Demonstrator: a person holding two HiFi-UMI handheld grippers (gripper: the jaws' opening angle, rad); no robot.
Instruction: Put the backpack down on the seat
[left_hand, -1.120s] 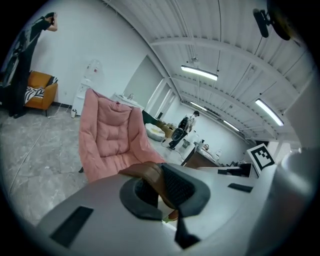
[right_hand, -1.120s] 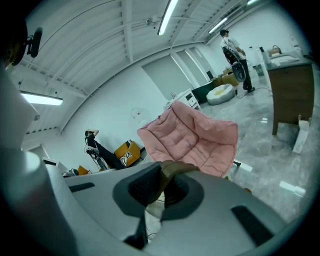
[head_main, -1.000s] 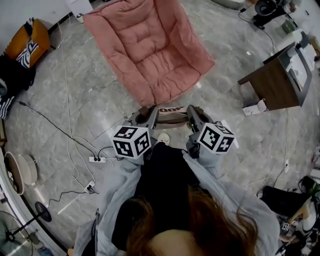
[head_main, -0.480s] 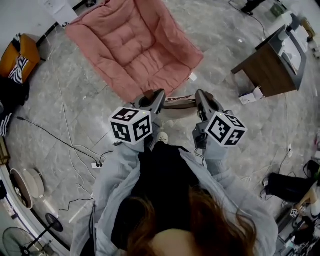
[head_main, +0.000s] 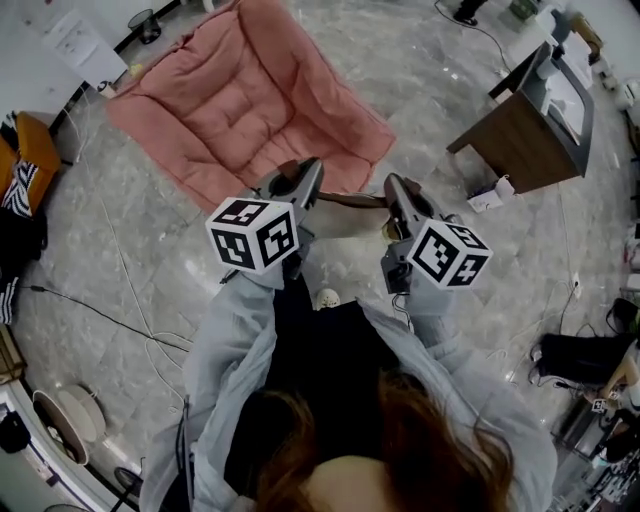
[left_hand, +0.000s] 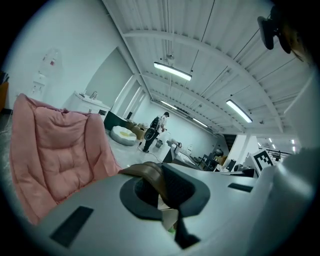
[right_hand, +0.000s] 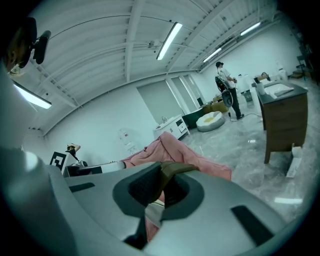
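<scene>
- Left gripper (head_main: 300, 178), centre of the head view: jaws clamped tight on a brown strap (left_hand: 149, 172) of the backpack (head_main: 345, 215).
- Right gripper (head_main: 396, 192), just right of the left one: jaws likewise pinched shut on a brown strap (right_hand: 175, 169).
- Backpack: slung between the two grippers at frame centre, off the floor and at the lower edge of the pink seat (head_main: 240, 100). The gripper bodies hide most of it, so contact with the cushion cannot be told.
- Pink seat: a padded cushion chair filling the upper left to upper centre.
- Wooden desk (head_main: 520, 140): upper right, well apart from the seat, with a white bag (head_main: 490, 195) at its foot.
- Cables (head_main: 100, 300): trailing over the grey floor at the left.
- Black bag (head_main: 570, 355): on the floor at the right edge.
- Person (left_hand: 150, 131): far back in the room in the left gripper view — standing near a round cushion (left_hand: 122, 135).
</scene>
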